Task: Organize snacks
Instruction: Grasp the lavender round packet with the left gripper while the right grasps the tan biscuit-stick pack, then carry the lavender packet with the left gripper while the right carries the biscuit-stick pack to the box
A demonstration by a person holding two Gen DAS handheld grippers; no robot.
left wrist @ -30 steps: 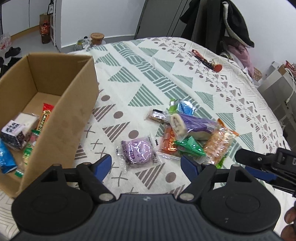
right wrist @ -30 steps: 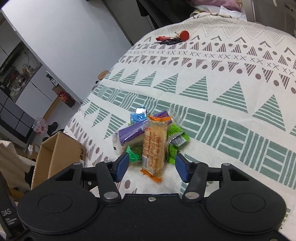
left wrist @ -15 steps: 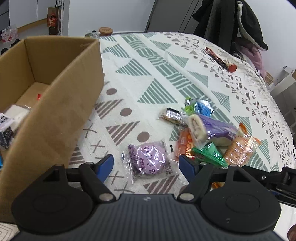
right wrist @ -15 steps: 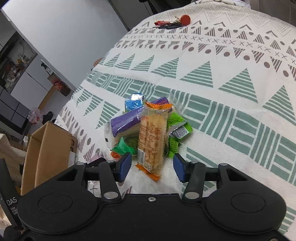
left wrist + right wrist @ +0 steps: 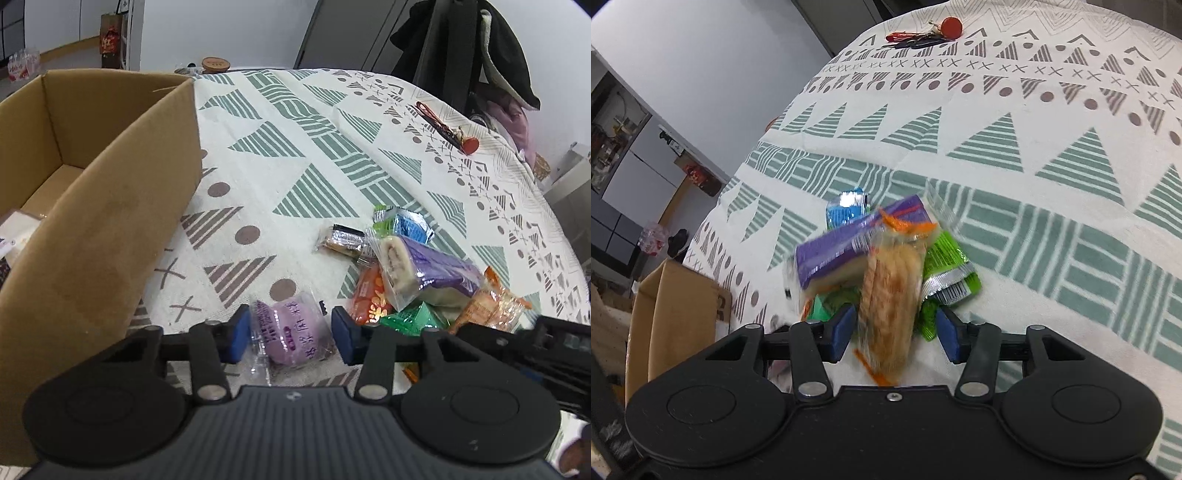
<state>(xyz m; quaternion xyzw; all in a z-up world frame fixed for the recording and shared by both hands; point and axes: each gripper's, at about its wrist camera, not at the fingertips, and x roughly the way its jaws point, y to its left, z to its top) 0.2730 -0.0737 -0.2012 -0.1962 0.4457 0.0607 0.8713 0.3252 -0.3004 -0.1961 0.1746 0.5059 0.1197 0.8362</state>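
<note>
A round purple bun packet [image 5: 291, 328] lies on the patterned tablecloth, and my left gripper [image 5: 290, 338] has both blue pads against its wrapper. To its right is a snack pile: a purple roll-cake packet [image 5: 424, 269], an orange packet [image 5: 371, 295], a green one [image 5: 410, 319] and a clear cracker packet [image 5: 487, 306]. My right gripper [image 5: 895, 332] stands open astride the cracker packet [image 5: 890, 291], with gaps on both sides; that packet is blurred. The open cardboard box [image 5: 110, 221] stands left of the left gripper.
A blue packet [image 5: 412, 227] and a small brown bar [image 5: 341, 240] lie at the pile's far edge. Keys with a red fob [image 5: 447, 127] rest far across the table. A white packet [image 5: 14, 229] shows inside the box. Dark clothing hangs beyond the table.
My left gripper has moved down onto the purple bun and its jaws have narrowed to the wrapper. My right gripper has pushed forward over the cracker packet.
</note>
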